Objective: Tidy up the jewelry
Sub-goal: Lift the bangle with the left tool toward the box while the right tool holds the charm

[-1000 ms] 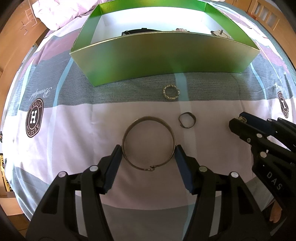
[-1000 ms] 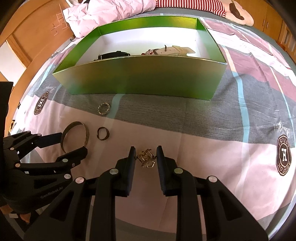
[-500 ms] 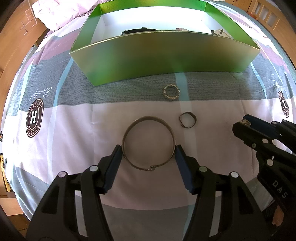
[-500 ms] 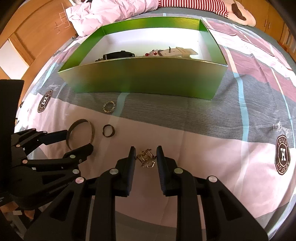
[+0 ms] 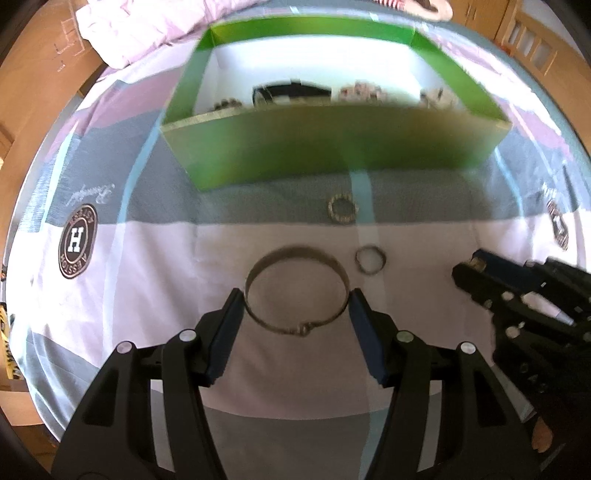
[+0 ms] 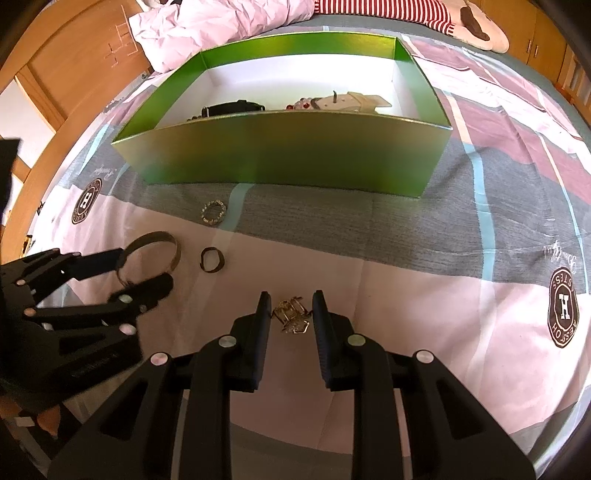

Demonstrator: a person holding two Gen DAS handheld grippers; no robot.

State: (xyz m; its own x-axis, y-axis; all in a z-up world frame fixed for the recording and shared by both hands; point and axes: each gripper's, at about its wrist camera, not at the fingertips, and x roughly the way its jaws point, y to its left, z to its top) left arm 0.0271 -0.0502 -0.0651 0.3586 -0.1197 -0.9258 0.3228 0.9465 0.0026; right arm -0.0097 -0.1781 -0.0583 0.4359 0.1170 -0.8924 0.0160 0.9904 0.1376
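Jewelry lies scattered on a patchwork bedsheet (image 6: 369, 295) in pink, grey and purple, in front of a green box (image 6: 288, 151) with a white inside. The left gripper (image 5: 295, 306) points steeply down with its jaws about half open, and a large metal bangle (image 5: 297, 291) sits between the two blue pads. Both pads touch the bangle's outer rim at its left and right sides, so the bangle is clamped across its width; its small clasp faces the camera. The left-wrist picture is smeared with blur, so finer detail of the contact cannot be told.

The right gripper (image 6: 291, 314) also points down, its jaws narrowed to a small gap. A gold trinket (image 6: 291, 315) of tangled wire-like links sits in that gap. It fills most of the space and seems to meet both pads, though whether it is lifted off the sheet cannot be told.

Just beyond the bangle, a small dark ring (image 5: 370, 259) rests on the pink panel, apart from the bangle. Farther on, near the box's front wall, a beaded ring (image 5: 342, 209) lies on the grey stripe.

Inside the box, against its near wall, lie a black strap (image 6: 232, 108), a cluster of red beads (image 6: 301, 105) and a pale watch strap (image 6: 354, 101). A rumpled white quilt (image 6: 221, 26) is bunched up behind the box.
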